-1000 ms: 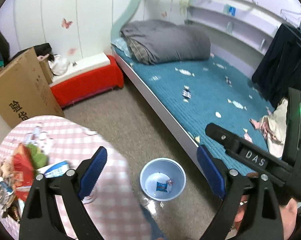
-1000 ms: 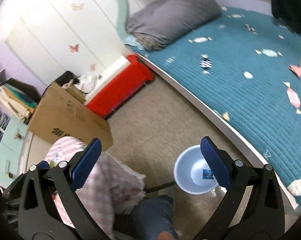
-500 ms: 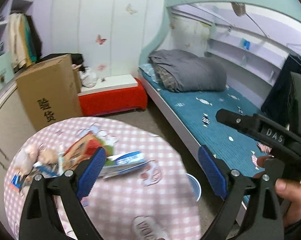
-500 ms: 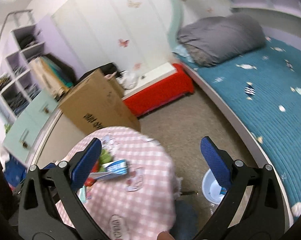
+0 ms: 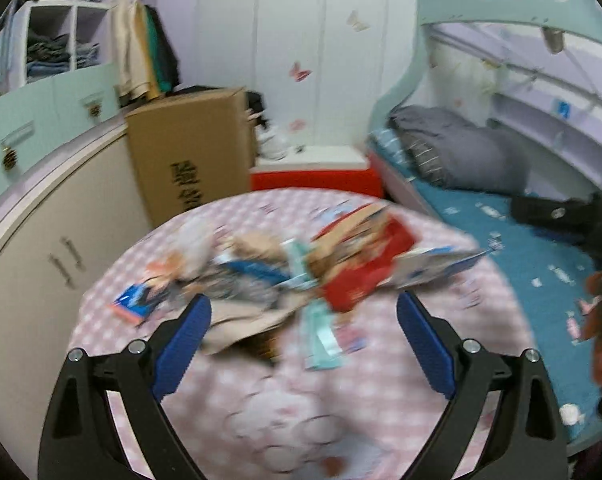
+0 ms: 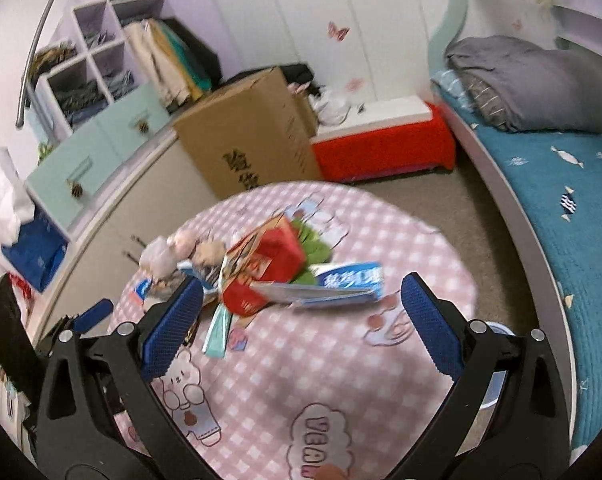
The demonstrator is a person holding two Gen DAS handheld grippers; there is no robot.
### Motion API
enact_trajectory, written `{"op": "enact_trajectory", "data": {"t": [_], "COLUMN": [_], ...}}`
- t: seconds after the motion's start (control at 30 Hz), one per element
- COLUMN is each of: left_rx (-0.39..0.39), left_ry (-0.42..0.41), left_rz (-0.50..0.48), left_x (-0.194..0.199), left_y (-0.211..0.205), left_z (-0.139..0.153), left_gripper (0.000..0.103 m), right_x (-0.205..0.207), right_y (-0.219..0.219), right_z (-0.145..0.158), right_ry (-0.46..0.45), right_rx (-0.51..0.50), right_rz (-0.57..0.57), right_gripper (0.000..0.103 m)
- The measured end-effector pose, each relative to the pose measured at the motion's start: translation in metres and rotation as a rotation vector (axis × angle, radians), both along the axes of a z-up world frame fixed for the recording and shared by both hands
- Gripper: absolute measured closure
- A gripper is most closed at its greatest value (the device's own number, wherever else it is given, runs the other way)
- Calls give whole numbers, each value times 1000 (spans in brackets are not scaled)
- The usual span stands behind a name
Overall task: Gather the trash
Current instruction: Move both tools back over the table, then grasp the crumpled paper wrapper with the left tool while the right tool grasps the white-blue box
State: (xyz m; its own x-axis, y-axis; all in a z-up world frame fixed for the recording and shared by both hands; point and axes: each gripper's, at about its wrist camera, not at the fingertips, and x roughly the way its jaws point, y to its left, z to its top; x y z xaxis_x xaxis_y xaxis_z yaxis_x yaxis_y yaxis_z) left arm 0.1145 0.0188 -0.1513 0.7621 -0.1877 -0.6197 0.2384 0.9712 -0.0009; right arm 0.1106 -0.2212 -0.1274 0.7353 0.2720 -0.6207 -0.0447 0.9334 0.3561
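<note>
Both tools are spread wide and carry nothing: the left tool [image 5: 303, 338] and right tool [image 6: 297, 322] hover over the round desk with a pink checked cloth [image 6: 341, 380]. The heap of crumpled wrappers and cartons [image 6: 261, 268] lies at the centre of each frame. Best to single out one edge piece, such as the flat blue-and-white packet [image 6: 347, 282], and close squarely across it rather than raking the heap.

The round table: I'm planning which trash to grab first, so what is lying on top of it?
On the pink checked tablecloth lies a heap of wrappers: a red packet, a blue-and-white box, a teal strip, and green packaging. Anything underneath the heap is hidden.
</note>
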Motion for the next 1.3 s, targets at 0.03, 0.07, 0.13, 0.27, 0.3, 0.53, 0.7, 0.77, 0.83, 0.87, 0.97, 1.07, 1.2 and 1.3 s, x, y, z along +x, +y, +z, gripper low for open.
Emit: {"op": "enact_trajectory", "data": {"t": [0.03, 0.07, 0.13, 0.27, 0.3, 0.53, 0.7, 0.77, 0.83, 0.87, 0.97, 1.07, 1.2, 1.3], "left_rx": [11, 25, 64, 229, 255, 348, 285, 261, 227, 194, 139, 78, -3, -46], "left_ry": [2, 6, 4, -36, -38, 21, 59, 57, 53, 50, 35, 12, -11, -11], "left_rz": [5, 2, -11, -37, -43, -127, -183, -185, -174, -163, -135, -114, -97, -85], "left_x": [2, 5, 9, 23, 26, 60, 64, 62, 62, 62, 62, 59, 51, 48], "left_y": [7, 13, 19, 7, 5, -5, 0, 2, 7, 11, 19, 23, 31, 36], "left_z": [-5, -10, -17, -30, -32, -53, -50, -47, -43, -38, -28, -13, 4, 10], "left_gripper": [11, 11, 11, 11, 11, 38, 63, 74, 78, 80, 86, 91, 95, 96], "right_x": [0, 1, 4, 7, 8, 14, 25, 29, 35, 39, 50, 62, 74, 68], "right_y": [1, 5, 10, 9, 9, 1, 1, 1, 1, 4, 14, 24, 29, 33], "right_z": [-2, -5, -10, -17, -19, -30, -49, -52, -54, -55, -60, -64, -73, -73], "right_ry": [5, 12, 27, 49, 54, 89, 131, 134, 125, 121, 108, 79, 116, 113], "right_rx": [1, 0, -2, -5, -5, -22, -75, -112, -181, -236, -347, -439, -444, -419], "right_rz": [6, 12, 19, 13, 10, 1, 15, 28, 40, 62, 150, 244, 354, 416], "right_gripper": [6, 6, 6, 6, 6, 6, 6, 6, 6, 6, 6, 6, 48, 73]}}
